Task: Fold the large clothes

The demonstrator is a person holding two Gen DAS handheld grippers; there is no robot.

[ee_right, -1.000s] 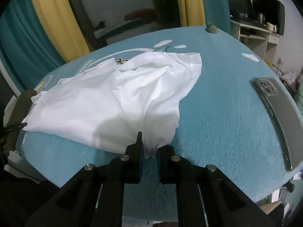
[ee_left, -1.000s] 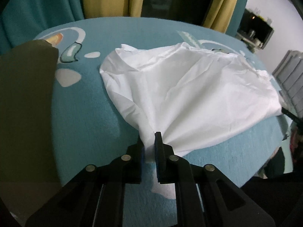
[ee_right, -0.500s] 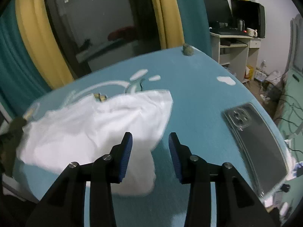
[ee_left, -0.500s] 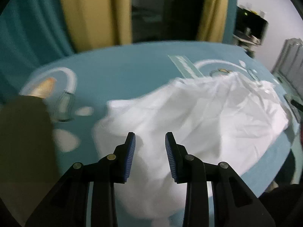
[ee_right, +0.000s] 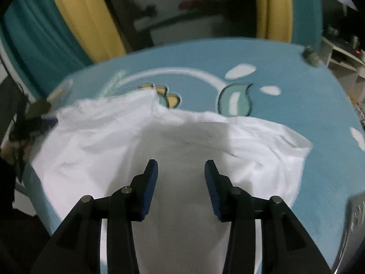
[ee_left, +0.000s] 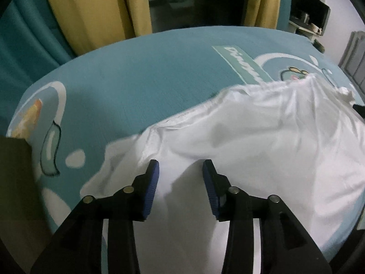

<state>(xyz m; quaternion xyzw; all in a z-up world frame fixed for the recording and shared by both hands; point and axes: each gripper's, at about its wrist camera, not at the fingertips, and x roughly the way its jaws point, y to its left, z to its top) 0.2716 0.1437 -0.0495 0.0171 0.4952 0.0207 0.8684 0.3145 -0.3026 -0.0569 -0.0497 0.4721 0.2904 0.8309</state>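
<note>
Hanging over the white shirt (ee_left: 262, 150), left gripper (ee_left: 180, 171) & right gripper (ee_right: 181, 170) have just been opening; both now wide apart, nothing pinched. Shirt lies crumpled under and ahead of both, on the teal worktop (ee_left: 136, 77).

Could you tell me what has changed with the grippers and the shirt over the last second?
Both grippers let go: the left gripper and right gripper, earlier pinching the shirt's near edge, have just been opening and now hang open above it, moved forward over the cloth. The shirt remains on the blanket.
</note>
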